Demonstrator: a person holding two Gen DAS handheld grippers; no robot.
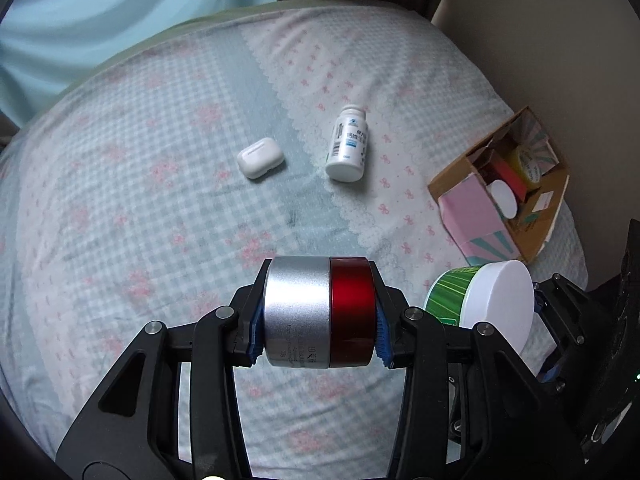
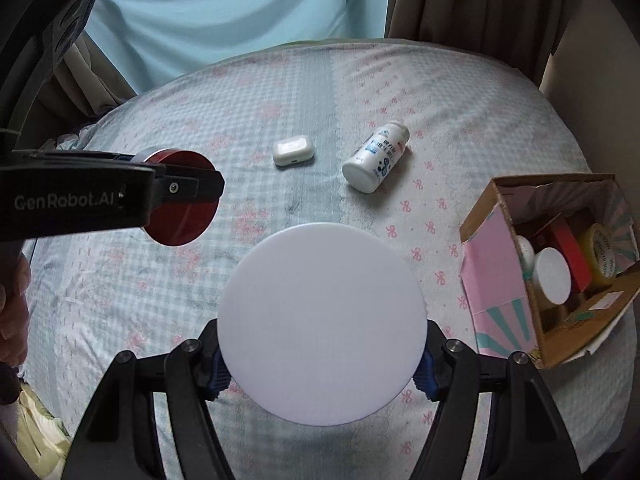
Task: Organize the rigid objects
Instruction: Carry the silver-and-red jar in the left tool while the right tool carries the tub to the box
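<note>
1. A short round metal tin, half brushed silver and half glossy red (image 1: 320,312), sits on its side between the blue pads of the left gripper (image 1: 318,326), which is clamped on its two flat ends, above the bed.
2. A round tub with a green striped wall and a flat white lid (image 2: 322,322) is gripped by the right gripper (image 2: 322,354); its blue pads press on either side of the tub, and the lid faces the camera and hides the body in that view.
3. In the left wrist view the tub hangs just to the right of the left gripper; in the right wrist view the tin's red end shows up and to the left of the right gripper.
4. Ahead of both grippers, a small white rounded earbud case (image 1: 260,157) lies on the bed.
5. Just right of it lies a white plastic pill bottle with a printed label (image 1: 347,144), on its side, base toward the grippers.
6. To the right of the right gripper stands an open cardboard box with pink and teal flaps (image 2: 500,280), holding a white-lidded jar, a red box and a yellow roll.
7. The bed (image 1: 140,184) wears a pale blue checked sheet with pink bows.
</note>
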